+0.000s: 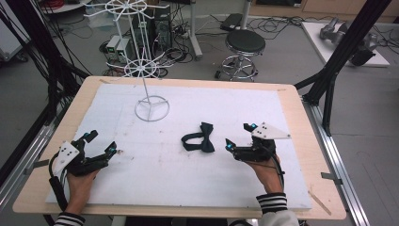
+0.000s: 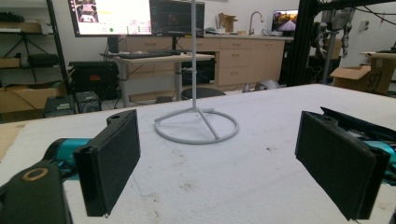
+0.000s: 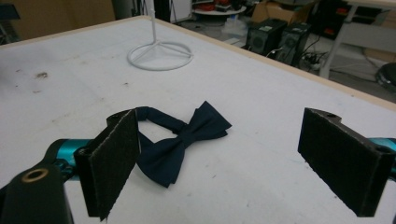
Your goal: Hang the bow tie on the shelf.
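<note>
On the white foam sheet (image 1: 155, 179) that covers the wooden table (image 1: 296, 113), a dark navy bow tie (image 1: 199, 138) lies flat near the middle, its strap looped out to the left in the high view. Nothing touches it.

Right gripper (image 1: 237, 136): held in the person's right hand (image 1: 266, 173), resting low on the sheet just right of the bow tie. Jaws spread wide, empty. In the right gripper view the bow tie (image 3: 180, 140) sits ahead, nearer one pad (image 3: 113, 163) than the other, not between them.

Left gripper (image 1: 101, 142): held in the left hand (image 1: 80, 186) at the sheet's near left corner, well apart from the bow tie. Jaws also spread wide, nothing between them; bare sheet ahead in its own view.

White wire stand (image 1: 151, 108): ring base on the far part of the sheet, thin upright pole, spoked wheels higher up. It stands behind and left of the bow tie.

Striped sleeve cuffs at both wrists. A black stool (image 1: 244, 44) on the floor beyond the table.
</note>
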The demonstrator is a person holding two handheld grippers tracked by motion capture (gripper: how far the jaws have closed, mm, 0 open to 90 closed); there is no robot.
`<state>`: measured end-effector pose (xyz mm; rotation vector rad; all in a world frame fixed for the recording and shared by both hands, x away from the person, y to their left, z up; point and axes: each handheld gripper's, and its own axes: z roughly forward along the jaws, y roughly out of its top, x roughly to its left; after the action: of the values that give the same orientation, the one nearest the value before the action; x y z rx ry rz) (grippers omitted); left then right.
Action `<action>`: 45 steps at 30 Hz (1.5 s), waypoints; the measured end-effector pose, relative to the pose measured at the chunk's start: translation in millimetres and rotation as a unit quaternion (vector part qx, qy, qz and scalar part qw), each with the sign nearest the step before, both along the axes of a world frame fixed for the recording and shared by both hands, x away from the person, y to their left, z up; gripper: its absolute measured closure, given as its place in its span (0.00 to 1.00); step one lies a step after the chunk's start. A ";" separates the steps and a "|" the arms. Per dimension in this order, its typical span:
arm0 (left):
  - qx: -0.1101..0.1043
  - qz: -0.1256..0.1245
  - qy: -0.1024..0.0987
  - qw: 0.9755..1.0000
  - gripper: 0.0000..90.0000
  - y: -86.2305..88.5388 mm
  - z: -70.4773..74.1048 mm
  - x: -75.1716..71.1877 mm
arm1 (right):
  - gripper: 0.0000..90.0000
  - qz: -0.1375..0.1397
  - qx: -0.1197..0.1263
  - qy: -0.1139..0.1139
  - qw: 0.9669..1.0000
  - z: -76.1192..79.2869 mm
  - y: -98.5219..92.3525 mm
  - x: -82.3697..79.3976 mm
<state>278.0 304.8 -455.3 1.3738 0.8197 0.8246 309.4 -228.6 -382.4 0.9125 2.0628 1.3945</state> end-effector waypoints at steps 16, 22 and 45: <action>0.000 -0.001 0.002 1.000 0.16 0.5 0.1 0.4 | 0.13 0.036 -0.053 0.061 0.996 9.6 32.4 24.6; -0.001 -0.001 0.003 1.000 0.16 0.9 0.2 0.7 | 0.14 0.030 -0.078 0.083 0.993 12.6 48.6 34.7; -0.005 -0.001 0.007 1.000 0.16 1.1 0.3 1.2 | 0.19 -0.003 -0.148 0.183 0.972 -8.6 87.5 68.3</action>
<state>279.2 305.8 -455.0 1.3722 0.8321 0.8105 377.7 -141.1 -391.1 1.1057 2.4512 0.9274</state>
